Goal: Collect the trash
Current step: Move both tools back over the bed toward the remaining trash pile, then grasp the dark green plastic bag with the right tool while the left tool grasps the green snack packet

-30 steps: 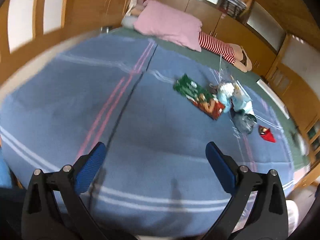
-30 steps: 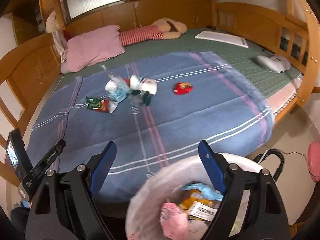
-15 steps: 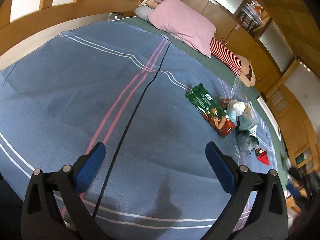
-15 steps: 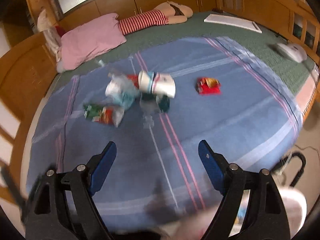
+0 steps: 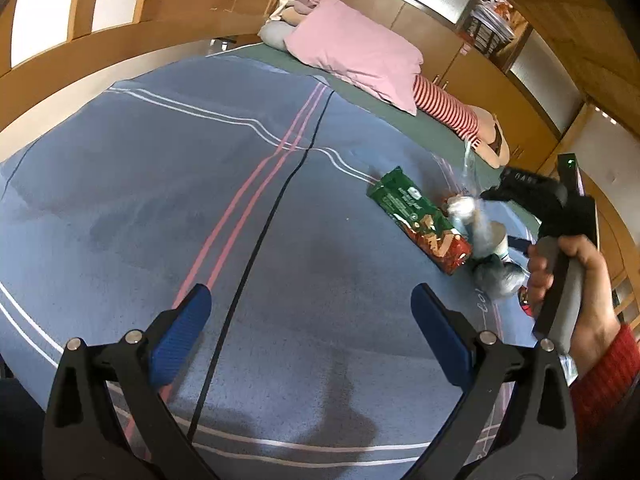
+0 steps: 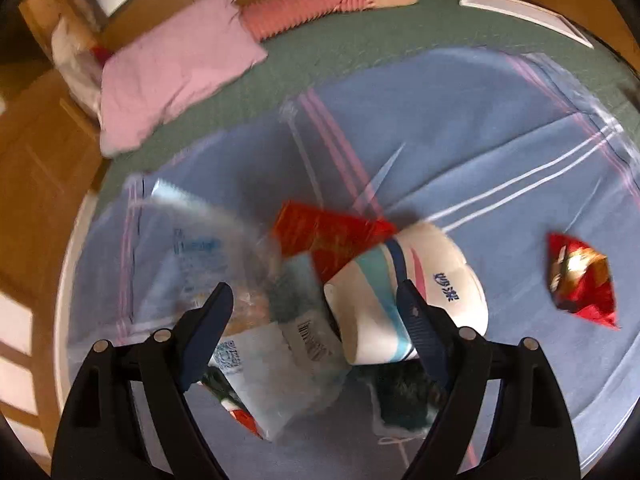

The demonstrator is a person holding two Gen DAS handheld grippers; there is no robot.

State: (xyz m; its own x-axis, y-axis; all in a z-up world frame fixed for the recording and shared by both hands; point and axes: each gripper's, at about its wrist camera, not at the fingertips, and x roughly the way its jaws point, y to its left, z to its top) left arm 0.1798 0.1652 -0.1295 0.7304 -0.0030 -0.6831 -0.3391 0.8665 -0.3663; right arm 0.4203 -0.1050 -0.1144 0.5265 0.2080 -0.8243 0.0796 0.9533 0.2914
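Note:
A pile of trash lies on the blue blanket. In the right wrist view my right gripper is open, right above the pile: a white paper cup lying on its side, a clear plastic bag, a red wrapper and a label scrap. A small red wrapper lies apart on the right. In the left wrist view my left gripper is open and empty over bare blanket; a green and red snack bag lies ahead, with the hand-held right gripper over the pile.
A pink pillow and a striped stuffed doll lie at the head of the bed. Wooden bed rails and cabinets surround it. A white flat board lies on the green sheet at the far right.
My right gripper has moved from above the trash bin at the bed's foot to right over the trash pile. My left gripper has moved in over the blanket toward the snack bag.

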